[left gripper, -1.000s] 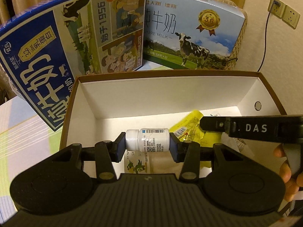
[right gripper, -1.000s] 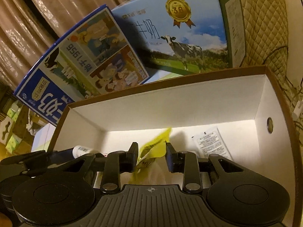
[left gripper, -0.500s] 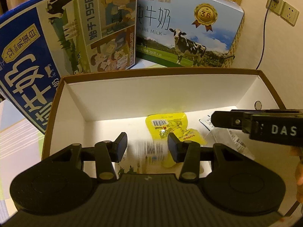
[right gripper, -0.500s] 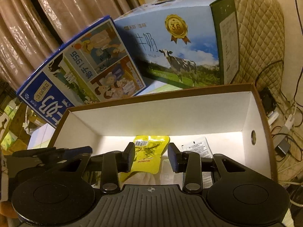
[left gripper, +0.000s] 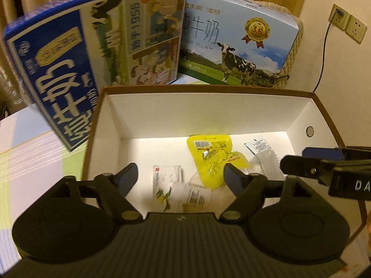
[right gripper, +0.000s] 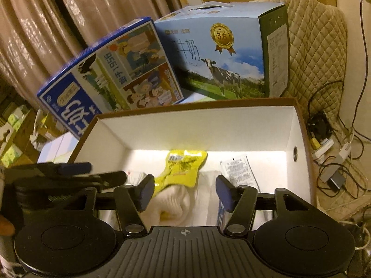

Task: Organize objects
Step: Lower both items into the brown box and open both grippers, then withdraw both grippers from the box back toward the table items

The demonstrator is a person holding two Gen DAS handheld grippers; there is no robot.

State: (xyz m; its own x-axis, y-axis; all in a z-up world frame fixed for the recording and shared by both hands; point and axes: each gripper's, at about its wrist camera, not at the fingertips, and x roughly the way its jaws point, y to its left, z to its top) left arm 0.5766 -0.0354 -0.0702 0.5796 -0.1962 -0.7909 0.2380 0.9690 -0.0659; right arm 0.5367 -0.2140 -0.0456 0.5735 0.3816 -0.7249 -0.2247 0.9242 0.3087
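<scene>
While both grippers hover over box [left gripper: 208, 92], left gripper [left gripper: 180, 178] fingers wide, empty; yellow packet [left gripper: 208, 159] on box floor just beyond right fingertip. Right gripper [right gripper: 184, 191] fingers wide, empty; packet beyond left fingertip. Only right view shows white cloth [right gripper: 171, 203]; left view shows small carton [left gripper: 165, 180].

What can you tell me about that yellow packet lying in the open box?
The yellow packet is a glossy, crinkled plastic pouch with a white barcode label near its top edge and printed markings. It lies flat on the white floor of the cardboard box, near the middle, overlapping a smaller yellow wrapper and some white cloth. Neither gripper touches it.
</scene>
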